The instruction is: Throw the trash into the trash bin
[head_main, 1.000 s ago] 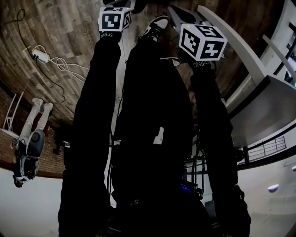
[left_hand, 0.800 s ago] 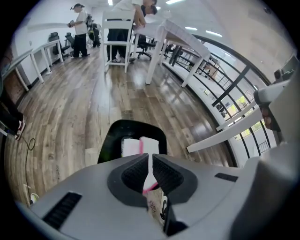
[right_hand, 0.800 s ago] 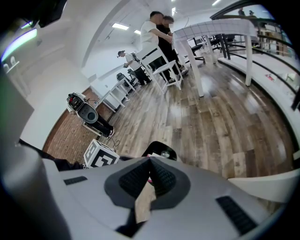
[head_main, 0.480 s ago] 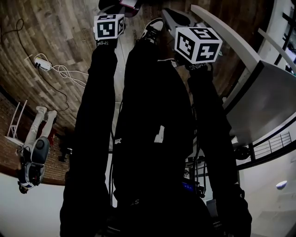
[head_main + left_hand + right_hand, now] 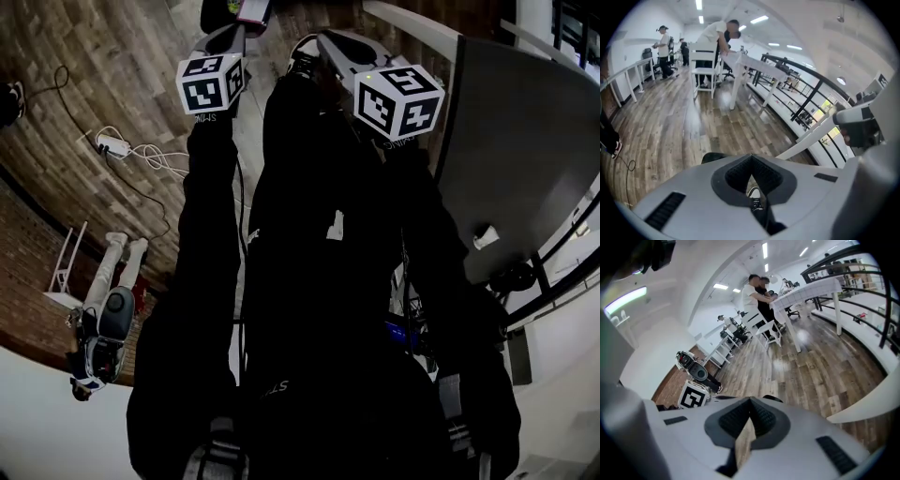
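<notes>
The left gripper [image 5: 751, 158] has just been closing its jaws. In the left gripper view the tips now meet, and nothing is between them; through the narrow gap nearer the camera only a shoe [image 5: 753, 192] shows, far below. The jaws of the right gripper [image 5: 750, 402] are together at the tips in the same way and hold nothing; behind them only the wooden floor [image 5: 806, 366] is seen.

No piece of trash can be made out in any view. At the top edge of the head view, just beyond the left gripper, there is a dark round thing [image 5: 219, 13] with something pinkish beside it. It may be the trash bin, but this cannot be told. A grey bench [image 5: 525, 141] fills the upper right of that view.

Since both grippers are empty and well above the floor, no carrying step seems to be in hand. The next move probably calls for looking for a piece of trash, lowering one gripper to it and opening the jaws around it.
</notes>
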`<state>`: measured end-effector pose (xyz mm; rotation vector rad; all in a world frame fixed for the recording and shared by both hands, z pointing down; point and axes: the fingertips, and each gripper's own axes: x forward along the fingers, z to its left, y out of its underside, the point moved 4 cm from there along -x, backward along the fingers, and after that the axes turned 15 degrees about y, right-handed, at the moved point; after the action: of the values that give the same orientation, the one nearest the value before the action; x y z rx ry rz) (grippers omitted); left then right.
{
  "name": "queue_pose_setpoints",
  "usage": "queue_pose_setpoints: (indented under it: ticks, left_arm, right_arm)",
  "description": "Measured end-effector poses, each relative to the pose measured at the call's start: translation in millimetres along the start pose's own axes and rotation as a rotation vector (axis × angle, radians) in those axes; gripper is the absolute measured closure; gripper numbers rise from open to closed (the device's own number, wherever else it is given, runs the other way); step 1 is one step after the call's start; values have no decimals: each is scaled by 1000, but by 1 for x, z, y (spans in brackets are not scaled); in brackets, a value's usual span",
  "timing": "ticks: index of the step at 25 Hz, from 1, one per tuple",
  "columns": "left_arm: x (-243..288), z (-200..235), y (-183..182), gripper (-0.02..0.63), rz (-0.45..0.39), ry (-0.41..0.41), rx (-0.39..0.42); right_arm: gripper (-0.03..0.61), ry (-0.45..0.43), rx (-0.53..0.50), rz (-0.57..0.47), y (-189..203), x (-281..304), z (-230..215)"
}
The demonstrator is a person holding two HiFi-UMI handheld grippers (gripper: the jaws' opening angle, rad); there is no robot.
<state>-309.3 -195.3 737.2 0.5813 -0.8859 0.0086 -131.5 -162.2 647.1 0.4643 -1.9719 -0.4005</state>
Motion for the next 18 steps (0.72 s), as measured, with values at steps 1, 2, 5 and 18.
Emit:
queue_pose_setpoints:
  ticks: [1,2,5,18]
  left_arm:
    - [-12,-16,-14,612,-21,13,17]
    - [-25,-33,-30,612,-45,28,32]
    - [-60,-94,-75,612,-97,104,82]
    - [-75,-393,-159,612,-24,560,455]
  right_arm:
    - [563,-3,15,-20,-6,-19,2]
    - [563,-4,38,-44,-14,-39,3]
    - [563,8,106,-119,-41,-106,3]
    - [563,262,345,-405,-42,-353,-79]
